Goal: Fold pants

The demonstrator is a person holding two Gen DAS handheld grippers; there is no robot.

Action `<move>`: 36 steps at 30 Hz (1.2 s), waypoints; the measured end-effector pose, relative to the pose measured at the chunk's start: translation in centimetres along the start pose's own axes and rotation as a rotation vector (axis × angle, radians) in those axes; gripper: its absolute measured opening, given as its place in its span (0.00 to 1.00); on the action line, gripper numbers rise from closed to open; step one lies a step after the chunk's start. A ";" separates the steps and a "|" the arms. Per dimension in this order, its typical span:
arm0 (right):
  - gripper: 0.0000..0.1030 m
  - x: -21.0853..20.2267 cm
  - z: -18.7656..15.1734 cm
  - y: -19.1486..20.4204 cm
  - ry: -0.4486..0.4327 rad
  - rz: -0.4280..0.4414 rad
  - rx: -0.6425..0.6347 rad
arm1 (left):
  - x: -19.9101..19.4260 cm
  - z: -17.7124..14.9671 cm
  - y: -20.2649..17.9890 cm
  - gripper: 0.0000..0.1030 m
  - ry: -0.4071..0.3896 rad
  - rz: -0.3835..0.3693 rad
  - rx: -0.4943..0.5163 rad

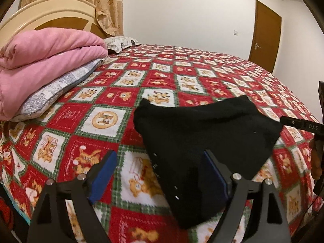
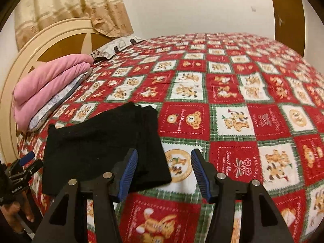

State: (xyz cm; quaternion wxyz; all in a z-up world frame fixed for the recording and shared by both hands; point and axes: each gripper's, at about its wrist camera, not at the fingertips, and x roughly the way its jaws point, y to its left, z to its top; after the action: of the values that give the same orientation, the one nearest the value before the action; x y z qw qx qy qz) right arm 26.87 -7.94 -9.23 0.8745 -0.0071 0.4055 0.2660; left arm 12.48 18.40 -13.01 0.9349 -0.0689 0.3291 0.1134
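Note:
The black pants [image 1: 202, 125] lie folded into a compact bundle on the patterned bedspread [image 1: 113, 85], near its front edge. My left gripper [image 1: 159, 155] hovers over the bundle's left corner, jaws wide apart, blue pads pressing on nothing. In the right wrist view the pants [image 2: 97, 141] sit left of centre. My right gripper [image 2: 164, 151] stands open above their right edge, touching no cloth. Each gripper also shows at the rim of the other's view: the left gripper [image 2: 26, 162] and the right gripper [image 1: 299, 124].
A folded pink quilt [image 1: 46, 60] rests on a grey patterned pillow [image 1: 58, 93] at the left, by the cream headboard [image 1: 50, 14]. A second pillow [image 1: 119, 42] lies behind it. A brown door [image 1: 265, 34] stands in the far wall. Open bedspread [image 2: 243, 105] stretches to the right.

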 end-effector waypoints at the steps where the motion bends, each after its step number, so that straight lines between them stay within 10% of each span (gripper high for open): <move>1: 0.55 -0.6 -0.2 0.3 -0.007 0.002 -0.004 | -0.3 -0.2 -0.1 0.85 -0.001 -0.004 0.001; 21: 0.60 -15.3 -6.7 8.5 -0.223 0.002 -0.224 | -9.5 -1.0 -2.9 0.96 -0.171 -0.069 -0.026; 36: 0.62 -18.6 -9.1 8.2 -0.273 0.012 -0.184 | -12.8 -1.4 -4.0 0.96 -0.216 -0.081 -0.017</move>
State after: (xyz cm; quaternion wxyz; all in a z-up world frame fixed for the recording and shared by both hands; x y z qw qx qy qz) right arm 6.73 -11.52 -0.42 0.9156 -0.0488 0.2569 0.3056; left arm 2.98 12.13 -5.86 0.9682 -0.0773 0.2224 0.0850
